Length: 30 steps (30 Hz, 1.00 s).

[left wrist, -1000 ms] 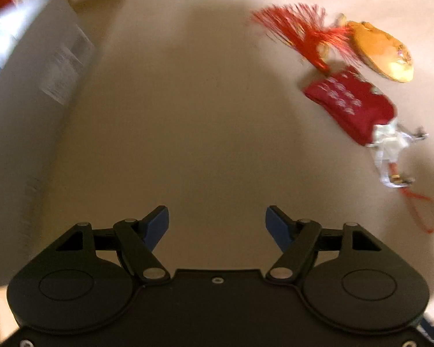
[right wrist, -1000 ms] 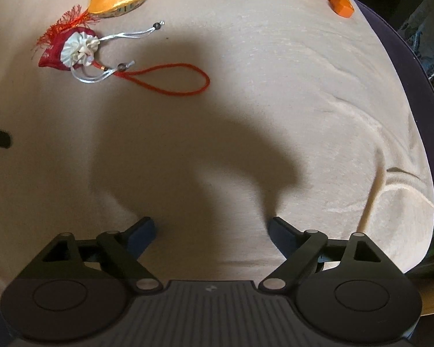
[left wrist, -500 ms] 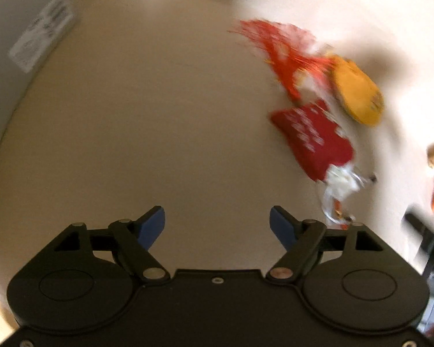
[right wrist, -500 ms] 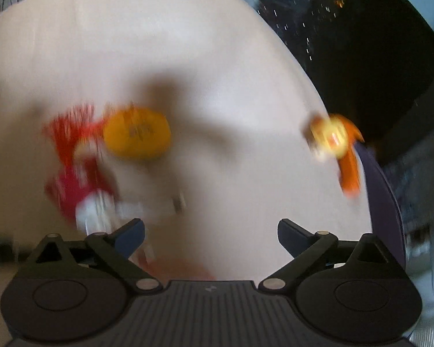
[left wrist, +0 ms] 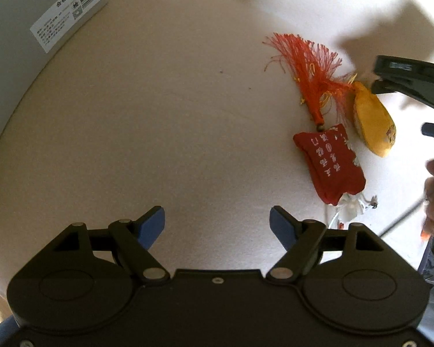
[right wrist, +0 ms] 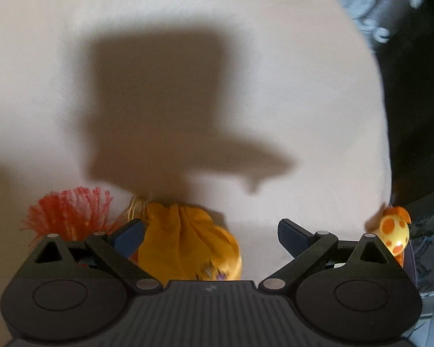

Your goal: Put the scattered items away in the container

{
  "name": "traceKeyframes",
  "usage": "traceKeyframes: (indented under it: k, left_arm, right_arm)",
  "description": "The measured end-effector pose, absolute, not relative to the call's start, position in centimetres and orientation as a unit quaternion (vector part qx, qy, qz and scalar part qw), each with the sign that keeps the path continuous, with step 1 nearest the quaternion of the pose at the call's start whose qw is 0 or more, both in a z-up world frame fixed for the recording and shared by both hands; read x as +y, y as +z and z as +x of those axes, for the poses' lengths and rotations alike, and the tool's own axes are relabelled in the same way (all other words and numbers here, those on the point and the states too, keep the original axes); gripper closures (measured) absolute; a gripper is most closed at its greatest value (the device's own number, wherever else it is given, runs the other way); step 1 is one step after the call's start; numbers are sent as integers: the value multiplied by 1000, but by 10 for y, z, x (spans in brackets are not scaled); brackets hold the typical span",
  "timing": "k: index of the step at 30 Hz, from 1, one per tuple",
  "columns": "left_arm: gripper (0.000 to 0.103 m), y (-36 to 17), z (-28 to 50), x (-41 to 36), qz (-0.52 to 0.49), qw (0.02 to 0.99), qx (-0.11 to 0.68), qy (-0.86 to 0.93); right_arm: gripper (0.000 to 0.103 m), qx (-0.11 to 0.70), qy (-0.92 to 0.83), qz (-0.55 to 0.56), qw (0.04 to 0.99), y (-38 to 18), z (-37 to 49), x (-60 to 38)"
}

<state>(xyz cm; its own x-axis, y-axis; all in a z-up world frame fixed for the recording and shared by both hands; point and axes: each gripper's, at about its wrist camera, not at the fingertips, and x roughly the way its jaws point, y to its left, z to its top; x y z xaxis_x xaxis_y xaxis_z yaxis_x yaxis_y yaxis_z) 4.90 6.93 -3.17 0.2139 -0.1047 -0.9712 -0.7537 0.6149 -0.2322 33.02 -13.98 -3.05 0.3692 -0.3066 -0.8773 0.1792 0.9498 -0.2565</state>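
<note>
A yellow pouch (left wrist: 373, 121) lies on the beige cloth beside a red pouch with white lettering (left wrist: 329, 164) and an orange tassel (left wrist: 312, 72). My left gripper (left wrist: 217, 225) is open and empty, left of the red pouch. My right gripper (right wrist: 211, 232) is open, its jaws around the yellow pouch (right wrist: 188, 243), which sits against the left finger. The tassel (right wrist: 69, 211) shows behind that finger. The right gripper also shows in the left wrist view (left wrist: 410, 78), over the yellow pouch.
A grey cardboard box with a label (left wrist: 29, 37) stands at the far left. An orange-spotted yellow toy (right wrist: 393, 234) lies at the cloth's right edge. Silver cords (left wrist: 353, 205) trail from the red pouch. Dark patterned fabric (right wrist: 390, 14) lies beyond the cloth.
My right gripper has swung forward and down onto the yellow pouch, which now sits between its jaws. My left gripper has turned right, bringing the pouches closer and the box further left.
</note>
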Motion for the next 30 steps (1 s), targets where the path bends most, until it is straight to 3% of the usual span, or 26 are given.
traceKeyframes:
  k: [5, 9, 19, 21, 22, 26, 30]
  left_arm:
    - [28, -37, 50, 75, -371, 683, 584, 234]
    - [28, -38, 47, 82, -378, 678, 583, 241]
    - [28, -33, 47, 76, -369, 684, 584, 235]
    - [28, -33, 45, 77, -371, 682, 583, 237]
    - [28, -33, 44, 77, -374, 682, 582, 237]
    - [28, -32, 44, 75, -366, 687, 581, 240]
    - [28, -34, 44, 77, -365, 684, 584, 241]
  right_arm:
    - [12, 589, -156, 8, 793, -62, 337, -165]
    - [12, 592, -162, 132, 779, -74, 293, -207]
    - [6, 624, -164, 154, 749, -70, 130, -240]
    - [19, 610, -165, 153, 760, -62, 113, -242]
    - [30, 590, -172, 149, 775, -51, 109, -241]
    - [30, 509, -162, 128, 836, -11, 132, -224]
    - [30, 499, -106, 109, 853, -3, 196, -183]
